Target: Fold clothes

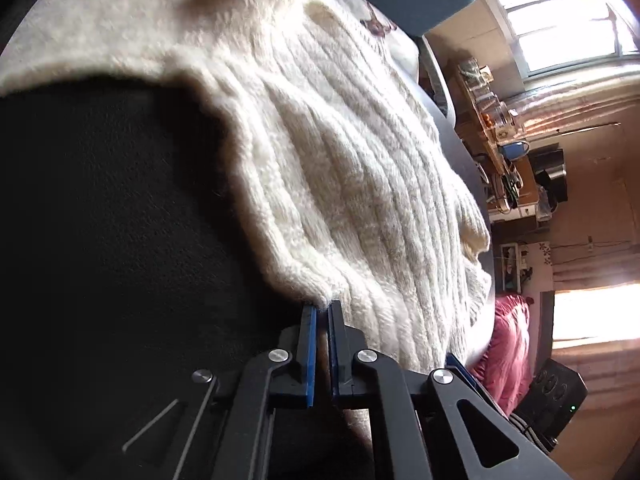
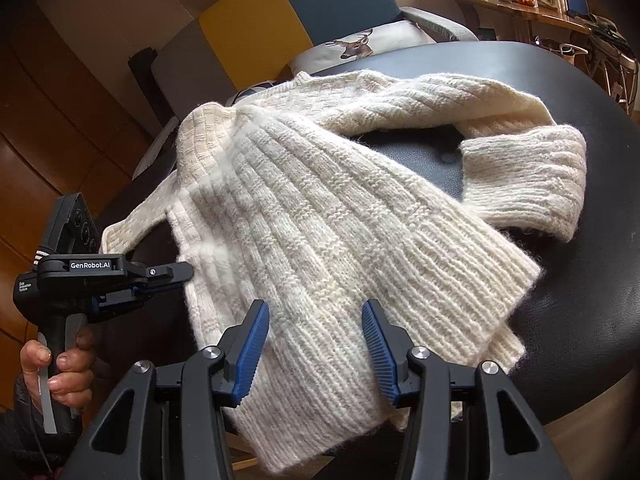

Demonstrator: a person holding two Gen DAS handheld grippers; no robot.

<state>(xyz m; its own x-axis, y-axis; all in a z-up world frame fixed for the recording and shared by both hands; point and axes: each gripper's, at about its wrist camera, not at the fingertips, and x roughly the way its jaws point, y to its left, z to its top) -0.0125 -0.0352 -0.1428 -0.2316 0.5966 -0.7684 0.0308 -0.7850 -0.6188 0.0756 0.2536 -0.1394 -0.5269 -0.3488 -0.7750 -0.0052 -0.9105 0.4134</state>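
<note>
Here the cream ribbed sweater (image 2: pixel 320 216) lies spread on a dark table (image 2: pixel 580 280), filling the centre of the right wrist view. Its hem runs from 6 to 4 o'clock, near the table's near edge. One sleeve (image 2: pixel 520 160) arcs across the top toward 2 o'clock and doubles back, its cuff lying on the table just beside the body at 3 o'clock. A patch of bare table shows inside that loop.

Right gripper (image 2: pixel 316 344): jaws wide apart, blue pads straddling the hem at 6 o'clock. Whether the pads touch the knit, cannot tell.

Left gripper (image 1: pixel 322 312): jaws nearly together, pinching the sweater's edge between the blue pads at 6 o'clock in the left wrist view. In the right wrist view the same gripper sits at 8 o'clock, its tip against the sweater's left edge. A hand (image 2: pixel 60 364) grips its handle at 7 o'clock.

In the left wrist view the sweater runs from the pads up toward 12 o'clock, with dark table at 9 o'clock.

Behind the table, at 12 o'clock in the right wrist view: a yellow-and-teal chair (image 2: pixel 296 12) with a deer cushion (image 2: pixel 352 50) on it. A cluttered shelf (image 2: pixel 520 8) sits at 1 o'clock.
</note>
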